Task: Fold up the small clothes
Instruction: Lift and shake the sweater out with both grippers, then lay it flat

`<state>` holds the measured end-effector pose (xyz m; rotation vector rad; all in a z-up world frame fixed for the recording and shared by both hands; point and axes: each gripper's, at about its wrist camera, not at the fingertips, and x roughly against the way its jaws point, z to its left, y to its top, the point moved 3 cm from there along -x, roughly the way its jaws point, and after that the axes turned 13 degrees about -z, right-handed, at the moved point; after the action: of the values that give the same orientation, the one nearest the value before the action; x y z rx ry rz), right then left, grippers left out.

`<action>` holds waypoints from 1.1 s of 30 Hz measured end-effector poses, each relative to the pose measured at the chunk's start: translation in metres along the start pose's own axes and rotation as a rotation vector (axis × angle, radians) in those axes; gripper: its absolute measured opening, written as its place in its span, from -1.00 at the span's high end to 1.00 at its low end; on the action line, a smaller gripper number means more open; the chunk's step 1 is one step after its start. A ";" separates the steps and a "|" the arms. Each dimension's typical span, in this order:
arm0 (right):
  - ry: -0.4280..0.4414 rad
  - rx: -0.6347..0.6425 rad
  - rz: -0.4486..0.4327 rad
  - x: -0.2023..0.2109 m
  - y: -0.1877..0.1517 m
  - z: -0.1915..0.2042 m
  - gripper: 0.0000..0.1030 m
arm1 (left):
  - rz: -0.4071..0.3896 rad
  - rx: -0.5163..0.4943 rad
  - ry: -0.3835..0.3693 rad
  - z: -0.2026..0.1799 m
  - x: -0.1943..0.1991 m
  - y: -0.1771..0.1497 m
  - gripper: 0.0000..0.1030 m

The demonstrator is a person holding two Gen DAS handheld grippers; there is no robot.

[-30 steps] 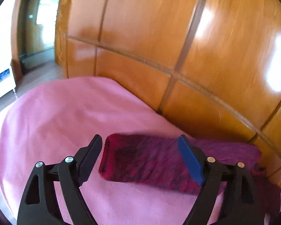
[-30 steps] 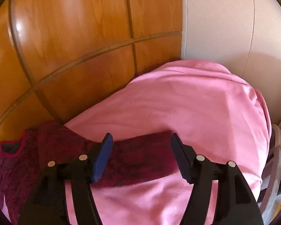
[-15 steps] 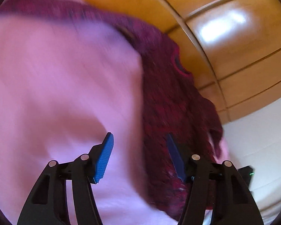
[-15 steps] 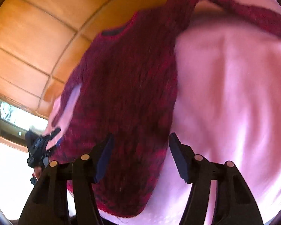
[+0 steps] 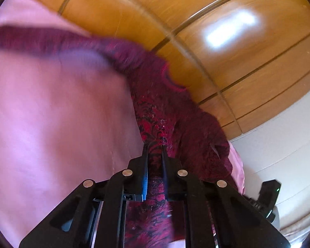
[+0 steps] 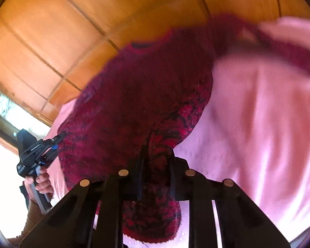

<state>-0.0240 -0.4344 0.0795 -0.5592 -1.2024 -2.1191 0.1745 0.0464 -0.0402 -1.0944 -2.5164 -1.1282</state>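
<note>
Left wrist view: left tongs (image 5: 155, 150) clenched on the bottom edge of the dark red knit sweater (image 5: 155, 111), jaws just closed in, a fold of the knit pinched between the two fingers and bunched up behind them. Sweater lies on the pink sheet (image 5: 57, 124), body running up and away from the tongs toward the wooden panel wall (image 5: 227, 31), red-trimmed neckline (image 5: 171, 80) at the far end close to the wall. One sleeve (image 5: 35, 39) stretches out to the left across the sheet, blurred. Other side of the sweater is rumpled, draping toward the sheet's right edge. Past that edge, a black device (image 5: 268, 192) pokes in at the lower right, cannot tell more. White wall (image 5: 279, 144) on the right below the wood panels. Right wrist view: right tongs (image 6: 157, 150) also grasping the sweater (image 6: 138, 103), jaws just closed in too, the hem's black-and-red knit caught between the fingers and hanging down below them. Picture is motion-blurred. Neckline (image 6: 142, 45) at the top near the wood panels (image 6: 72, 31), a sleeve (image 6: 279, 49) stretching off to the upper right over the sheet (image 6: 258, 134). At the left edge the person's hand (image 6: 41, 183) holds the handle of the left tongs' body (image 6: 33, 155), its tip at the sweater's far hem corner. A window (image 6: 8, 111) shows bright at the far left.
</note>
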 end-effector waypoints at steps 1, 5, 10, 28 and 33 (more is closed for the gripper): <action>0.010 0.020 -0.015 0.011 0.004 0.005 0.73 | -0.006 -0.012 -0.007 -0.005 0.010 0.005 0.82; 0.000 0.125 -0.039 0.052 0.001 0.013 0.75 | 0.011 -0.081 0.006 -0.015 0.052 0.000 0.82; -0.063 0.121 0.091 0.057 -0.054 -0.019 0.76 | 0.093 -0.092 0.131 0.012 0.070 -0.055 0.82; -0.061 0.235 0.055 0.002 -0.055 0.026 -0.30 | -0.098 0.054 0.442 0.090 0.079 -0.028 -0.08; -0.042 0.326 0.036 -0.075 -0.056 0.081 -0.46 | -0.247 0.222 0.494 0.134 0.082 0.031 -0.28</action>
<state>-0.0059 -0.3185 0.0387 -0.4741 -1.5115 -1.8373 0.1548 0.2004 -0.0806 -0.3927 -2.3367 -0.9896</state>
